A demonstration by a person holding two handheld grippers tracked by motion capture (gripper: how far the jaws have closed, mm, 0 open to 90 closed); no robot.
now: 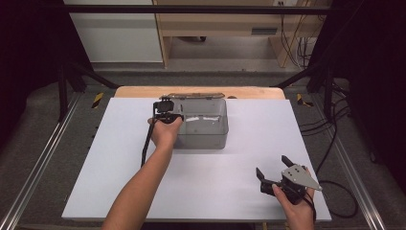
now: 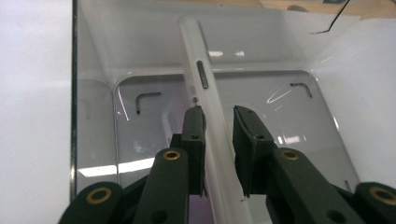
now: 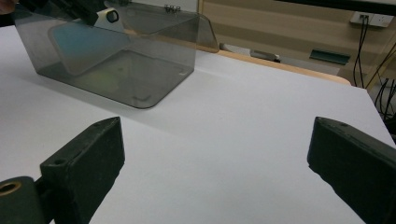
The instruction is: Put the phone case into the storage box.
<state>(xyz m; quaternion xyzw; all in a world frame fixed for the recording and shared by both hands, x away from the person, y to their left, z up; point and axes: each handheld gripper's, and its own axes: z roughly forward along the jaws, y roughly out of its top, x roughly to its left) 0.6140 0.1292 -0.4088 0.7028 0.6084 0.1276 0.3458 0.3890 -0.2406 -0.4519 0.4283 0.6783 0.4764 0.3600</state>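
A clear smoky-grey plastic box [image 1: 206, 136] stands at the back middle of the white table, its lid [image 1: 194, 96] swung open behind it. My left gripper [image 1: 167, 116] reaches into the box's left end from above. In the left gripper view the jaws [image 2: 218, 112] sit on either side of a thin white phone-like slab [image 2: 198, 70], seen edge-on over the box floor [image 2: 140, 121]. The right gripper view shows that slab [image 3: 84, 46] tilted inside the box [image 3: 140, 79]. My right gripper [image 1: 271, 164] rests open near the table's front right, with nothing between its jaws [image 3: 217, 135].
The white tabletop [image 1: 239, 158] spreads wide around the box. Metal frame rails [image 1: 43, 158] run along both sides. Beyond the far edge are a wooden strip [image 1: 253, 92], cupboards and cables [image 1: 335, 124] on the floor at the right.
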